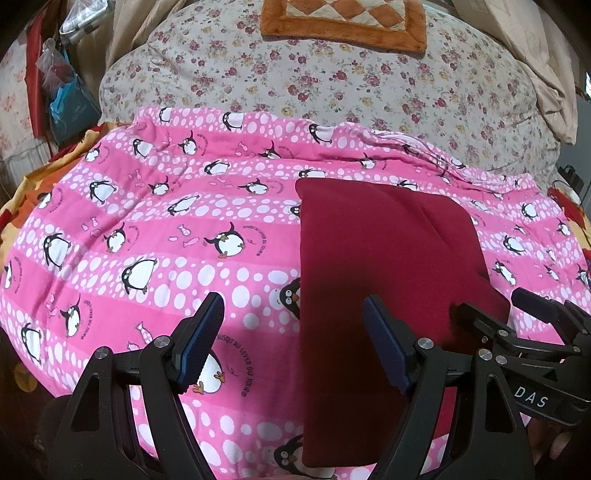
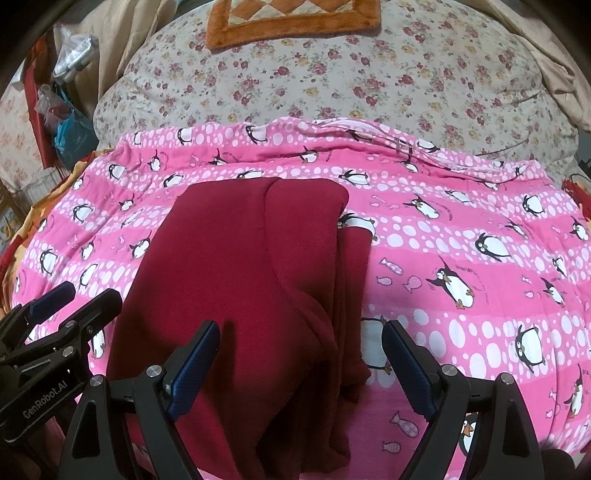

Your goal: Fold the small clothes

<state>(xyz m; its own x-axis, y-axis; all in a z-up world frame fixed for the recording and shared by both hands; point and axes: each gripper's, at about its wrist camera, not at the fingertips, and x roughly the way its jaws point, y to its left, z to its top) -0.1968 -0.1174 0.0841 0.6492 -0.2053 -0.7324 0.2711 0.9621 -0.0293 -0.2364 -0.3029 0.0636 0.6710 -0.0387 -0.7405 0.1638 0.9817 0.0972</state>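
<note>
right now one dark red garment (image 2: 236, 280) lies folded on a pink penguin-print blanket (image 2: 461, 236) spread over the bed. its long axis runs from the near edge, by the grippers, away toward the far end of the bed, so it reads as a tall, narrow rectangle. in the right wrist view its far end looks rounded, with a curved seam running down the middle and loose folds bunched along its right side. in the left wrist view the same garment (image 1: 384, 266) shows a flat, smooth face and a straight left edge.

two grippers are in view, one per hand. the left gripper (image 1: 293, 341) hangs above the blanket and the garment's left edge, its fingers (image 1: 201, 339) spread wide with nothing between them but blanket and cloth below; they press on nothing. the right gripper (image 2: 301, 369) hangs over the garment's near right part, its fingers (image 2: 408, 369) also spread wide and gripping nothing. each camera catches the other gripper at its frame edge, just beside its own.

beyond the blanket lies one floral-print quilt (image 1: 332, 85), and on it at the far end one orange-bordered patchwork mat (image 1: 343, 22). at the far left, beside the bed, hang a few plastic bags (image 1: 62, 92), one of them blue.
</note>
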